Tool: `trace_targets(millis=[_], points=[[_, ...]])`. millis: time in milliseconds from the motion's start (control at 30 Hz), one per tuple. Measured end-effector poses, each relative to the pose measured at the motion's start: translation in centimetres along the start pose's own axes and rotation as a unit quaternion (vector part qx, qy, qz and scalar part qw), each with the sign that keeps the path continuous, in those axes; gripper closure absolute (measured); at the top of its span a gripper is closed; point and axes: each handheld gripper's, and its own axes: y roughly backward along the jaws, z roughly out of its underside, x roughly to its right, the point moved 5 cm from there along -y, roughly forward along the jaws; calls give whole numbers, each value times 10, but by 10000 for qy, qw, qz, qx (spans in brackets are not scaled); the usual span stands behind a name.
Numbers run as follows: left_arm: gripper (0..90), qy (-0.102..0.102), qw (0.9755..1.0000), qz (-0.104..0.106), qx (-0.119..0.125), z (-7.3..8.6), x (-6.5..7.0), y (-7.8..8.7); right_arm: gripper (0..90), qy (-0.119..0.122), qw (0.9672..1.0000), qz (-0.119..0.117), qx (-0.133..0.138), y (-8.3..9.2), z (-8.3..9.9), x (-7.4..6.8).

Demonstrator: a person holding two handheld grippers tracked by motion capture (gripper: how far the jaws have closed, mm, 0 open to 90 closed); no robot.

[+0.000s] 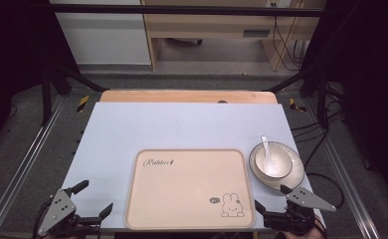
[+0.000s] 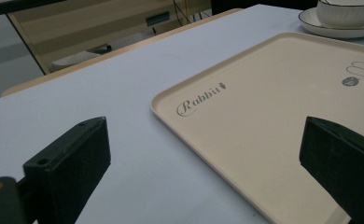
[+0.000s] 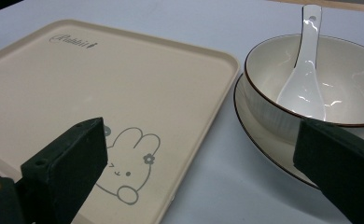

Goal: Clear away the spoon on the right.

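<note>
1. White bowl [image 1: 273, 163] on plate [image 1: 293, 174], right of tray; white spoon [image 1: 266, 149] rests in bowl, handle past far rim.
2. Beige tray [image 1: 182, 199] empty; rabbit drawing near right corner, "Rabbit" script far left.
3. Left gripper [image 1: 93, 201] jaws wide, holding nothing; right gripper [image 1: 270, 198] likewise.

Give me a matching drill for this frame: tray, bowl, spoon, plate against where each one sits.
Things:
1. tray
2. bowl
3. spoon
4. plate

Places:
a. inside the bowl, handle leaning over its far rim
b. on the plate
c. flat on the white table top, between the two tongs
d. under the bowl, right of the tray

Pairs: 1-c, 2-b, 3-a, 4-d
</note>
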Motion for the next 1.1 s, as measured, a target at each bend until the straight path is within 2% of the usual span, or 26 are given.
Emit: trace_targets(millis=[600,933,967,1100], points=[[15,59,10000,27,59,0,-1,0,18,94,9998,177,83,-3,-7,5],[15,31,10000,19,23,0,0,0,13,191,9995,250,57,-8,-11,8],[15,29,10000,16,24,0,0,0,13,129,9996,255,50,-8,-12,8],[15,12,10000,-3,10,0,0,0,12,159,9995,267,37,-9,-13,10]])
